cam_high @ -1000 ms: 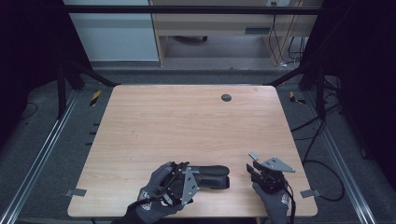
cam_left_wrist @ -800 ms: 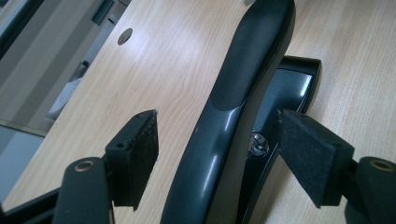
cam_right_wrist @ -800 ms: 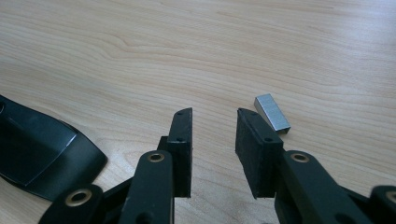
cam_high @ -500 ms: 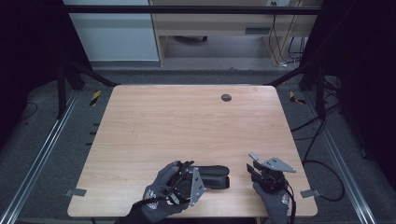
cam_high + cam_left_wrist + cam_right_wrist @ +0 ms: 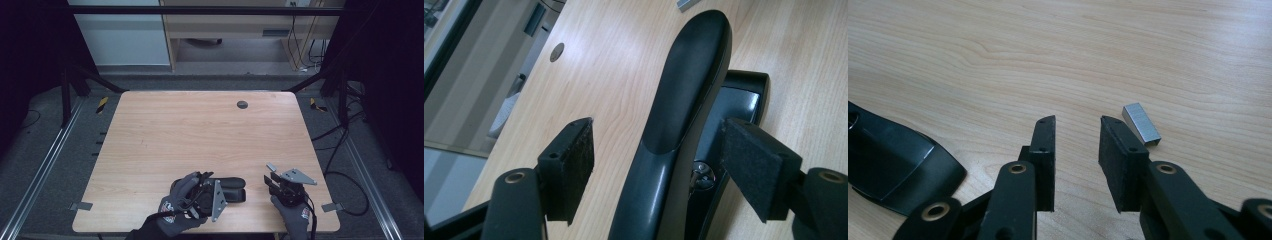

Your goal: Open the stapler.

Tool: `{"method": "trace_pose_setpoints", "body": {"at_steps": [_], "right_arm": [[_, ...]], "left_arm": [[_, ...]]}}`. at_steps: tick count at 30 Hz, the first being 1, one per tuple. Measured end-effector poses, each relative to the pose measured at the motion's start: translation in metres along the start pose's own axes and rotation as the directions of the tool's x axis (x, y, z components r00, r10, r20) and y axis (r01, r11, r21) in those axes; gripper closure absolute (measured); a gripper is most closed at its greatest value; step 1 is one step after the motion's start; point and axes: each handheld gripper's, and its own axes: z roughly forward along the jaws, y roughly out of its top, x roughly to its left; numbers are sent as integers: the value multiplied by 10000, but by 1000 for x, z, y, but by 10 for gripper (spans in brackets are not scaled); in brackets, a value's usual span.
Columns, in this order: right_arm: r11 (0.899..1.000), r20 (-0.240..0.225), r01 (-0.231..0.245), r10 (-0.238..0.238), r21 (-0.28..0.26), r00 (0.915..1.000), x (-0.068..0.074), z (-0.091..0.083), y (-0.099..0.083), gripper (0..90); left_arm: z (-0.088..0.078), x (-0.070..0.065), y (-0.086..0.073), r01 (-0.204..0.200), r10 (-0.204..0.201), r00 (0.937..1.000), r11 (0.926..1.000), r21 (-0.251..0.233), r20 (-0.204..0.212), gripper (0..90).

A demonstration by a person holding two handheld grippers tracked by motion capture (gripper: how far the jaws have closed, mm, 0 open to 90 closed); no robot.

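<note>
Black stapler point(image 5: 231, 188) at near edge of worktop point(image 5: 200, 135), its top arm swung up off the base. Left gripper point(image 5: 659, 165) straddles that arm, jaws wide, pads clear of it. Strip of staples point(image 5: 1141, 124) lies loose on the wood, just beyond right gripper point(image 5: 1077, 131); its jaws half spread, empty, have just been narrowing. Judged: stapler opened, staples not yet picked up or loaded. No readable brand or writing; the glove logos are too small
</note>
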Motion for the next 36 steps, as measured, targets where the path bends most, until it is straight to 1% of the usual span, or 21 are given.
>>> {"method": "trace_pose_setpoints", "body": {"at_steps": [1,2,4,6,7,8,10,13,14,16,18,19,20,22,23,25,27,28,31,34,36], "right_arm": [[10000,-27,-14,14,-28,10000,0,-1,0,686],[10000,14,-3,3,-40,10000,0,-1,0,686],[10000,12,-36,36,-90,10000,-1,-2,0,685],[9999,20,-95,95,-120,10000,-2,-3,0,685],[9999,7,-104,104,-108,9999,-3,-3,0,685],[9999,22,-54,54,-129,10000,-4,-3,0,685],[9998,-10,-140,140,-131,9999,-5,-3,0,687],[9997,-48,-161,160,-192,9999,-5,-4,0,694],[9997,-54,-151,150,-209,9999,-5,-4,0,698],[9996,-74,-150,148,-252,9999,-4,-5,0,708],[9997,-117,-142,139,-209,9998,-3,-5,1,716],[9997,-117,-134,131,-211,9998,-3,-4,1,721],[9997,-135,-140,138,-193,9998,-3,-5,1,731],[9997,-168,-141,138,-193,9998,-3,-5,1,744],[9997,-191,-136,133,-185,9997,-3,-5,1,749],[9997,-214,-151,147,-173,9997,-3,-5,1,762],[9997,-220,-161,158,-160,9996,-3,-5,1,771],[9998,-245,-144,140,-140,9996,-3,-5,1,775],[9999,-267,-128,125,-115,9996,-2,-4,1,789],[9999,-301,-134,131,-100,9995,-2,-5,1,796],[9999,-311,-130,127,-97,9994,-2,-5,1,798]], "left_arm": [[0,0,1,10,-10,10000,10000,-14,19,291],[1,1,3,-61,61,10000,10000,-3,44,291],[2,1,5,-23,23,10000,10000,-10,53,293],[4,-1,7,-139,139,9998,9999,8,127,294],[5,-2,7,-269,268,9995,9996,50,158,294],[6,-3,8,-338,336,9993,9994,109,177,293],[8,-4,8,-380,377,9991,9992,144,205,292],[7,-3,10,-575,574,9983,9979,286,42,289],[8,-4,10,-449,449,9990,9988,188,28,289],[9,-4,10,-471,471,9989,9986,230,9,289],[10,-5,11,-656,657,9978,9970,416,-23,289],[10,-5,11,-656,657,9978,9970,416,-23,289],[11,-6,12,-758,759,9971,9959,486,5,289],[13,-7,12,-719,720,9974,9965,434,-1,289],[13,-7,13,-842,844,9964,9951,524,-9,289],[14,-7,13,-932,936,9956,9938,607,-33,289],[15,-9,13,-803,807,9967,9955,502,-63,289],[15,-8,13,-910,917,9958,9940,608,-81,289],[17,-8,14,-969,982,9951,9924,756,-139,290],[19,-10,14,-975,986,9951,9926,721,-120,291],[20,-11,15,-1125,1142,9934,9899,866,-144,290]]}}
